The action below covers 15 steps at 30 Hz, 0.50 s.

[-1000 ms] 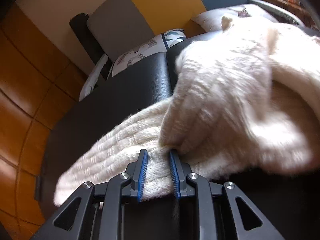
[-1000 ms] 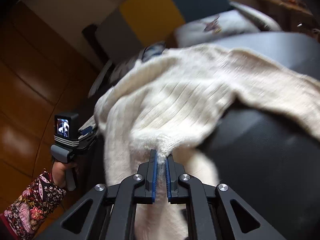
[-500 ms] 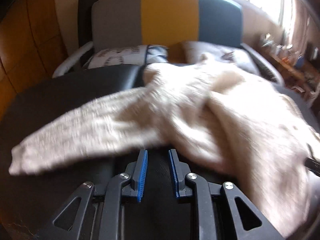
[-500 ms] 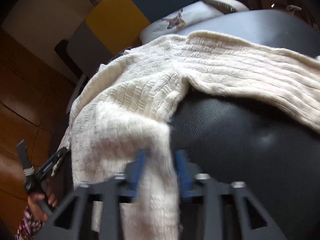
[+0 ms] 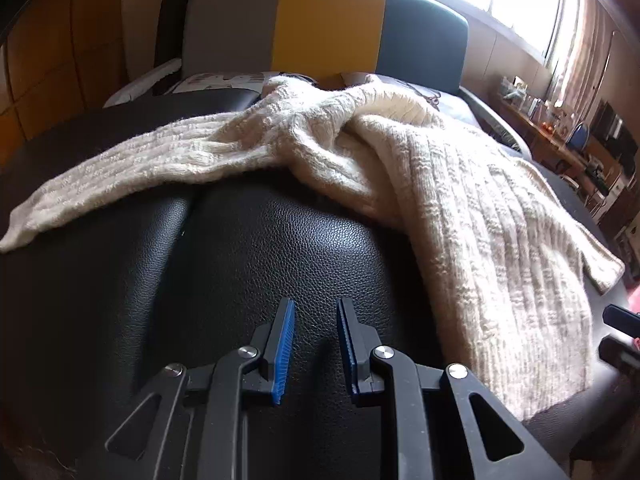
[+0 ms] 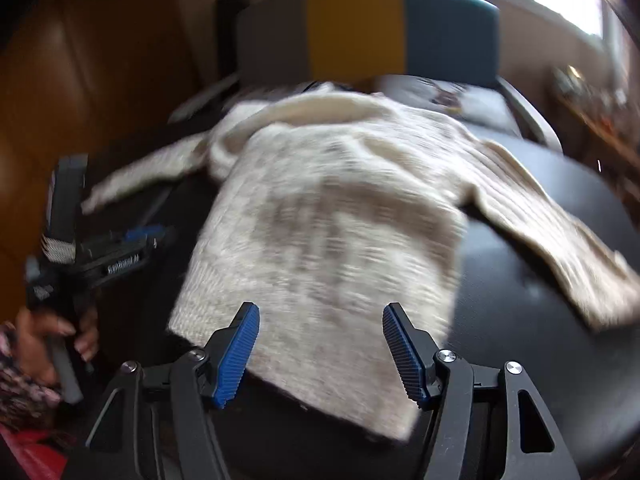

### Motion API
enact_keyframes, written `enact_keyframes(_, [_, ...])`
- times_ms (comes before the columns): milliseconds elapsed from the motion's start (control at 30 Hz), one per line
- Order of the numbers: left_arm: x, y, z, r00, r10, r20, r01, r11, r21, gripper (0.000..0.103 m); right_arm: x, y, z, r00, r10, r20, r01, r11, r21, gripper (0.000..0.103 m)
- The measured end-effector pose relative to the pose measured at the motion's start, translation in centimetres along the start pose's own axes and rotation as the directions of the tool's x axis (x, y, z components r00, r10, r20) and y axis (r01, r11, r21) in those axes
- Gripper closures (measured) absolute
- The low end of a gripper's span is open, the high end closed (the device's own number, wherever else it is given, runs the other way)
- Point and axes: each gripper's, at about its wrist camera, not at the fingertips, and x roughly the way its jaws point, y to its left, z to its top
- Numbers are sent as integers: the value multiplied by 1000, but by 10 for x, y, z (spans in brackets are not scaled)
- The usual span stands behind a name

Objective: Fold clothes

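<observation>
While black leather bench (image 5: 248,264) carries cream sweater (image 5: 480,216), sleeve (image 5: 132,172) trails left across it. Right gripper (image 6: 320,354) fingers wide apart over hem, empty. Left gripper (image 5: 314,350) fingers narrowly parted above bare leather, holding nothing.

1. The sweater (image 5: 472,216) is cream, in a ribbed knit.
2. The surface (image 5: 280,248) under it is black with a pebbled grain.
3. The headboard (image 5: 328,24) has grey, yellow and teal panels.
4. Both grippers' pads (image 6: 402,354) are blue.
5. The sleeve (image 6: 16,384), blurred, seems floral.
</observation>
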Motion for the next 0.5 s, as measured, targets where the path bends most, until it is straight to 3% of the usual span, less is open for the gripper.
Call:
enact_keyframes(167, [-7,7,-5,1000,11,-1,-11,1000,-10,82,34,34,2,994,78,-77,-82,996,-41,40])
enact_keyframes(333, [-6,25,-7,1000,-3,-20,2,996,-92,82,48,68,-7,997,1,-80,-16,983,-184,38])
enact_keyframes(400, [-5,29,-7,1000,-15,-24,12,993,-113,82,48,67,-7,998,-1,-67,-13,979,-202,58])
enact_keyframes(433, [-5,27,-6,999,-21,-25,19,994,-107,82,46,64,-5,998,9,-65,-22,980,-197,87])
enact_keyframes(500, [-6,23,-4,999,-34,-26,32,995,-93,82,44,53,-2,997,48,-64,-57,986,-156,87])
